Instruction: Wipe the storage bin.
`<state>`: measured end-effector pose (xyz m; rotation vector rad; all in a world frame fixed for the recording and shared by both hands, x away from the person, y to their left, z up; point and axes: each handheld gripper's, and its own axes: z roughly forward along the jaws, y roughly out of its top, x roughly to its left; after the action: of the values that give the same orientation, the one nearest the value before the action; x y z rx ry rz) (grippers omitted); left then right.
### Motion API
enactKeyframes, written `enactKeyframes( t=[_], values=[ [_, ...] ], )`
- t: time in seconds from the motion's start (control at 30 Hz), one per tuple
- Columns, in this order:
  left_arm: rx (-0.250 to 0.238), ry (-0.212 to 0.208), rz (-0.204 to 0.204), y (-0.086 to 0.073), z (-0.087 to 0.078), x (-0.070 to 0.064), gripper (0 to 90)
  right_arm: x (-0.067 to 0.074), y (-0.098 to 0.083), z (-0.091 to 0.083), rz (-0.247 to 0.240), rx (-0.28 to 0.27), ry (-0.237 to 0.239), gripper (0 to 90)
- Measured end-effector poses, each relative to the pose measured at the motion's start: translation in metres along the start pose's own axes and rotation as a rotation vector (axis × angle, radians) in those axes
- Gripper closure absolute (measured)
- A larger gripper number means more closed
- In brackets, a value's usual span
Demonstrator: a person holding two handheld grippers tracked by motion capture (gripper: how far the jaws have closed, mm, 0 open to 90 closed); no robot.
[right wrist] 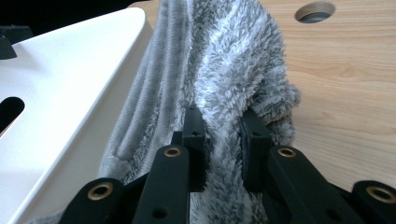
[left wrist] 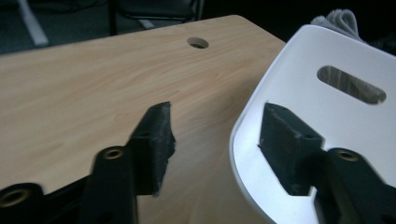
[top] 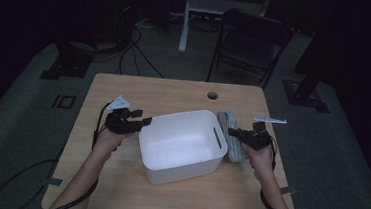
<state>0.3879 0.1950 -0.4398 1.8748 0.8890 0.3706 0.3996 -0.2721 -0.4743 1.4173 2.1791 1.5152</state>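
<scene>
Left tongs [left wrist: 215,144] astride the near rim of a white bin [left wrist: 327,116], jaws apart.

One black jaw over bare wooden worktop [left wrist: 93,84], the other inside the bin, the white rim running between the two without touching either pad. Ahead of the inner jaw, a slotted handle hole [left wrist: 351,84] in the bin's far wall. Beyond that wall, folds of grey cloth [left wrist: 338,19] peeping over the rim. Farther ahead of the outer jaw, a round hole [left wrist: 198,43] in the worktop.
</scene>
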Motion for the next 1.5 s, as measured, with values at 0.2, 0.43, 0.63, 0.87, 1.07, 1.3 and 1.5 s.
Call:
enactKeyframes(
  t=[0.2,0.43,0.63,0.87,1.07,1.3,1.5],
  values=[
    [0.008,-0.086,0.098,0.005,0.007,0.002,45.7,-0.005,-0.009,-0.013,0.021,-0.009,-0.002,76.6],
    [0.048,-0.079,0.104,0.007,0.019,0.003,60.5,-0.008,-0.019,-0.019,0.031,-0.014,0.0,76.5],
    [0.051,-0.099,0.1,0.006,0.024,0.0,76.1,-0.011,-0.022,-0.023,0.042,-0.016,0.002,76.5],
    [0.055,-0.035,0.075,0.002,0.017,-0.007,80.3,-0.013,-0.026,-0.025,0.051,-0.011,-0.002,76.5],
    [0.052,0.024,0.053,-0.005,0.005,-0.014,86.5,-0.014,-0.027,-0.026,0.058,-0.018,-0.006,76.6],
    [0.003,-0.007,-0.005,-0.007,0.003,-0.009,80.7,-0.015,-0.028,-0.027,0.073,-0.028,0.003,76.6],
    [0.017,-0.01,0.011,0.001,0.01,-0.01,77.2,-0.013,-0.029,-0.028,0.073,-0.036,0.014,76.5]
  ],
)
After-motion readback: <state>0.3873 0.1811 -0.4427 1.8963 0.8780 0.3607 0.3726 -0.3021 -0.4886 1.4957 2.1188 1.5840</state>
